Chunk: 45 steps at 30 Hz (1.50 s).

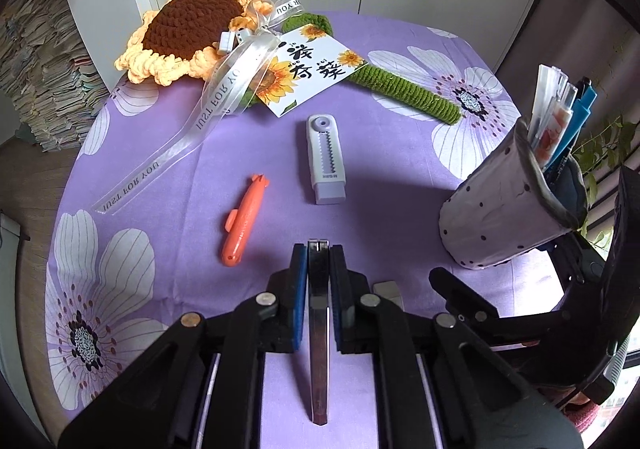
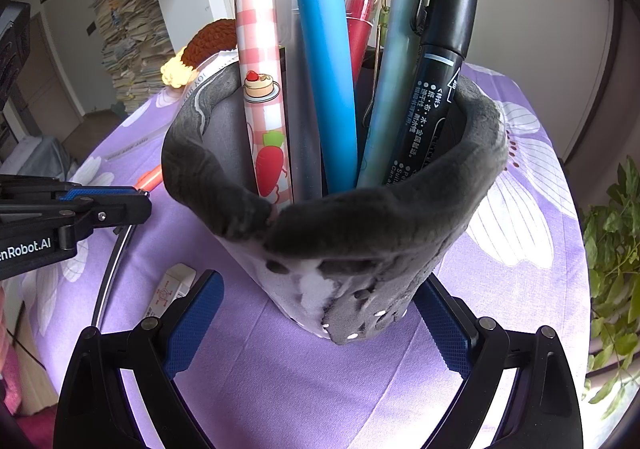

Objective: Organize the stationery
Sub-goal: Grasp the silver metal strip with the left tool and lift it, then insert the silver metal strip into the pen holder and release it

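Two grippers share the work at our purple flowered table (image 1: pixel 400 153): our left gripper (image 1: pixel 318 249) has its blue pads pressed shut on a flat metal ruler (image 1: pixel 319 329) that runs back between the fingers, while our right gripper (image 2: pixel 316 313) stands wide around the base of the soft grey pen holder (image 2: pixel 352 217), its pads beside the fabric walls; we cannot tell whether they are touching. The holder sits near the table's right edge, leaning and already crowded with a checked pen (image 2: pixel 262 97), a blue pen (image 2: pixel 324 61) and a black marker (image 2: pixel 436 81). Loose items wait mid-table: an orange rocket-shaped cutter (image 1: pixel 244 225) and a grey slide eraser (image 1: pixel 326 161), with a white eraser (image 2: pixel 174 287) close by the holder's foot. We judge the risk plain: the holder is limp and tilted, so a ruler pushed in against packed pens could tip it or spill them toward the edge unless the right gripper steadies it. The thin ruler could also pivot in the pads. A crocheted sunflower (image 1: pixel 188 33) lies along the far edge.
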{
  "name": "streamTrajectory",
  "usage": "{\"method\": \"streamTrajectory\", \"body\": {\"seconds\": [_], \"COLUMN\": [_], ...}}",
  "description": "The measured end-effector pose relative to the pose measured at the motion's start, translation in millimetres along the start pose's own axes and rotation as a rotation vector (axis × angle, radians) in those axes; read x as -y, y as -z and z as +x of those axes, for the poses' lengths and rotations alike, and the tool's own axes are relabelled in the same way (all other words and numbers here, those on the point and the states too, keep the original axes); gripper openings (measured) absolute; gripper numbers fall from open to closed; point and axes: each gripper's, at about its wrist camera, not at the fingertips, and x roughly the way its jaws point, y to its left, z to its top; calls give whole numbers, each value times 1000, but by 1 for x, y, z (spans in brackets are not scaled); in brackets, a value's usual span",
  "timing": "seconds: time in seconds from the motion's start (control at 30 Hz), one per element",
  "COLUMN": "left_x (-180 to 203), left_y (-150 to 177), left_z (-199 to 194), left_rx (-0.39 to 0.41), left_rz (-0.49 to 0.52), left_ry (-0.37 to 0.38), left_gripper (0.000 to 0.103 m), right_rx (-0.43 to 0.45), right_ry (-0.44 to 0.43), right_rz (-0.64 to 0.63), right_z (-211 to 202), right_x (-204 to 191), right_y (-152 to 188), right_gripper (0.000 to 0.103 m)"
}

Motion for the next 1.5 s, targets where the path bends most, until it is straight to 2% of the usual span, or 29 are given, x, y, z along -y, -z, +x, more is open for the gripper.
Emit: {"method": "streamTrajectory", "body": {"seconds": [0.3, 0.73, 1.07, 1.4, 1.5], "left_x": [-1, 20, 46, 89, 97], "left_y": [-4, -10, -37, -51, -56], "left_z": [-30, -79, -151, -161, -154], "left_rx": [77, 211, 422, 453, 434], "left_rz": [-6, 67, 117, 212, 226], "left_ry": [29, 98, 208, 260, 261], "left_gripper": [9, 9, 9, 9, 9], "right_rx": [0, 0, 0, -1, 0], "right_ry": [0, 0, 0, 0, 0], "right_rz": [0, -1, -1, -2, -1], "right_z": [0, 0, 0, 0, 0], "right_x": [0, 0, 0, 0, 0], "right_y": [0, 0, 0, 0, 0], "right_gripper": [96, 96, 96, 96, 96]}}
